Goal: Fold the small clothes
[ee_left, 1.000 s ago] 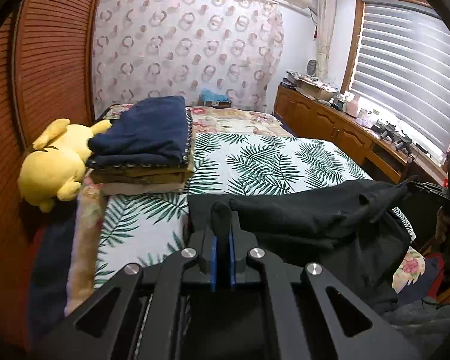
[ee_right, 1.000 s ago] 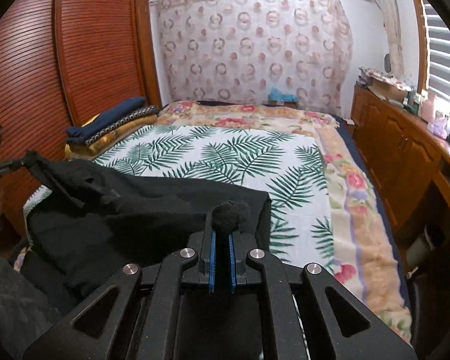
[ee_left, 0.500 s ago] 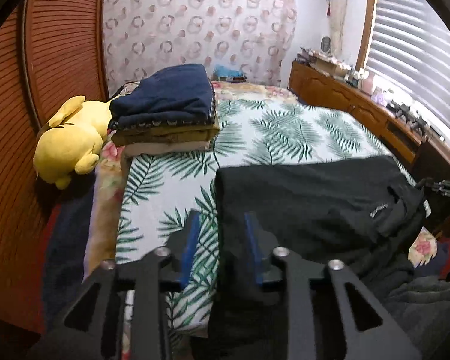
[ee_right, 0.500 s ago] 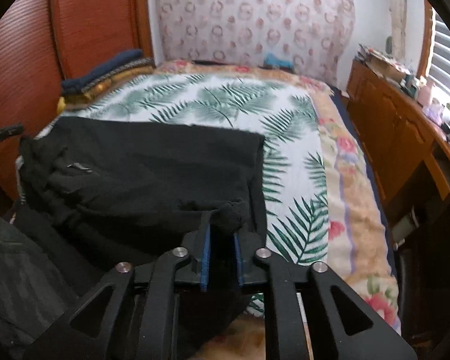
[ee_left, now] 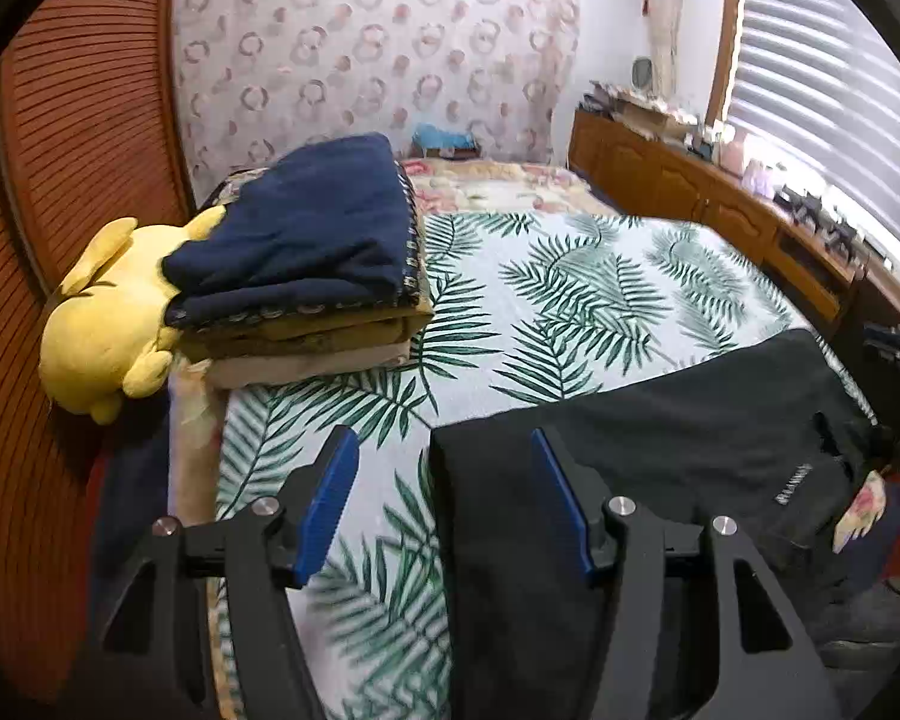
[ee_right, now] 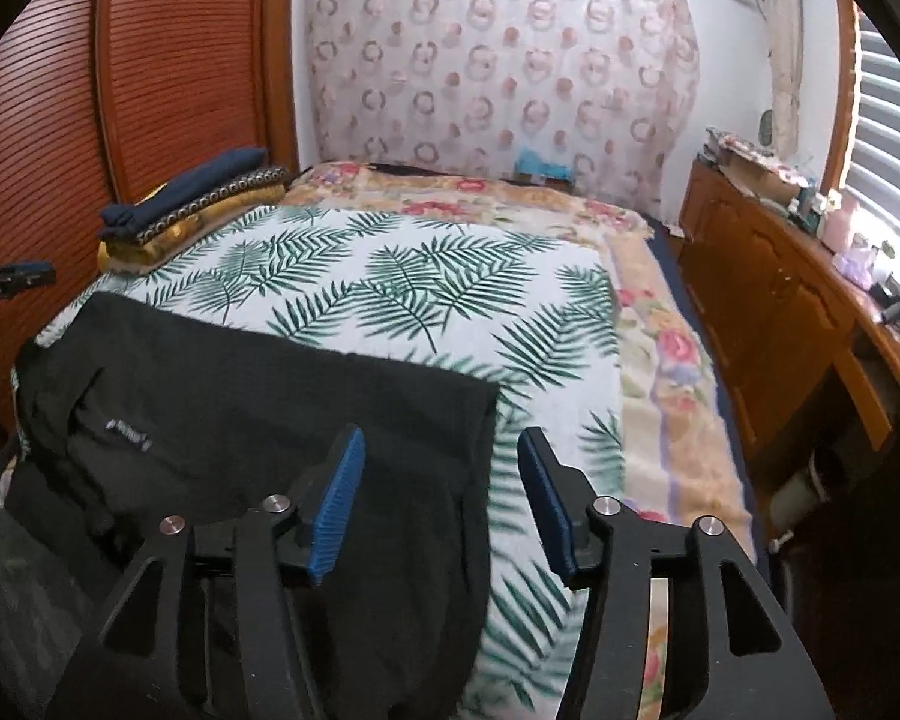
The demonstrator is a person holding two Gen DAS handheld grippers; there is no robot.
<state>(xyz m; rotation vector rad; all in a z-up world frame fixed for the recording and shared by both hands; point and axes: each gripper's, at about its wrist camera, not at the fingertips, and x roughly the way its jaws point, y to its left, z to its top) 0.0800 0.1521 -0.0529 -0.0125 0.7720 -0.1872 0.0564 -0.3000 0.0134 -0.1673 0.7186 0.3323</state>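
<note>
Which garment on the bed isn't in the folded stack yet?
The black garment, spread flat alone at the bed's near edge under both open grippers. The others, navy on top, sit folded in a pile beside the yellow plush toy.

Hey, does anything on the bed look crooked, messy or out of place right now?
Mostly tidy. The black garment lies spread flat on the leaf-print sheet, but its near end hangs over the bed's edge and the logo side is bunched. The folded stack sits neatly beside the yellow plush toy.
</note>
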